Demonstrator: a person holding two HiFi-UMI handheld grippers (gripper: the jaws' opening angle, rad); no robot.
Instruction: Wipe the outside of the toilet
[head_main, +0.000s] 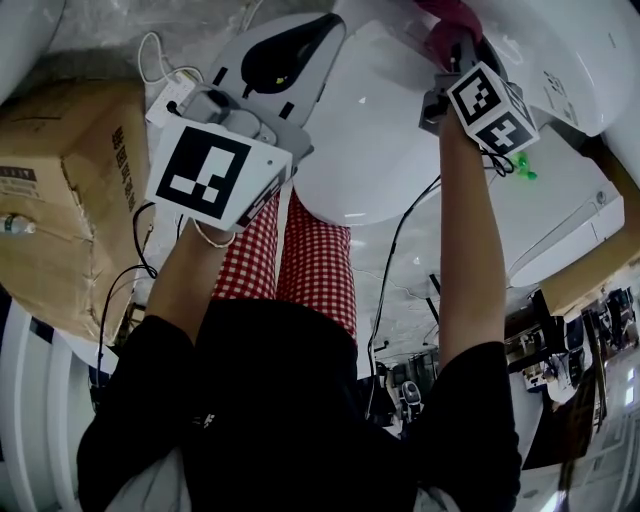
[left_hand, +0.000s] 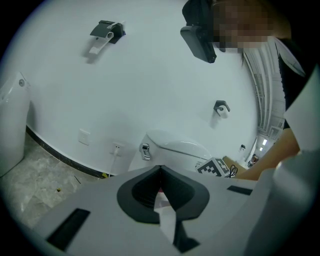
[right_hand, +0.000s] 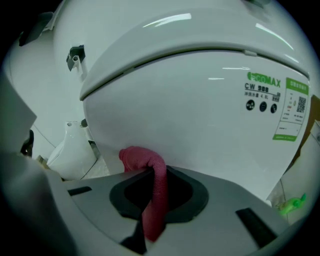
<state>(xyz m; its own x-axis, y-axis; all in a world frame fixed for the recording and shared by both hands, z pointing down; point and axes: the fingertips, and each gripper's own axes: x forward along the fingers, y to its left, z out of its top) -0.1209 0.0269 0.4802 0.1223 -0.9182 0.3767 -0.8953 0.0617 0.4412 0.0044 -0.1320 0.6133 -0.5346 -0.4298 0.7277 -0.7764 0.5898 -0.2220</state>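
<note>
Cloth (right_hand: 145, 160) clamped in the jaws of my right gripper (right_hand: 150, 175), I'd press it flat on the toilet bowl (right_hand: 200, 115) at twelve o'clock, overlapping strokes; left gripper (left_hand: 161, 175) jaws closed, idle.

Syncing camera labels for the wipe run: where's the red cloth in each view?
Head view: red cloth at the top edge, right of centre, above the right gripper and its marker cube, against the toilet.
Left gripper view: not visible.
Right gripper view: lower centre, clamped in the jaws, its bunched end at the bowl.
Shared landmark: the white toilet, also in the left gripper view and the right gripper view.
</note>
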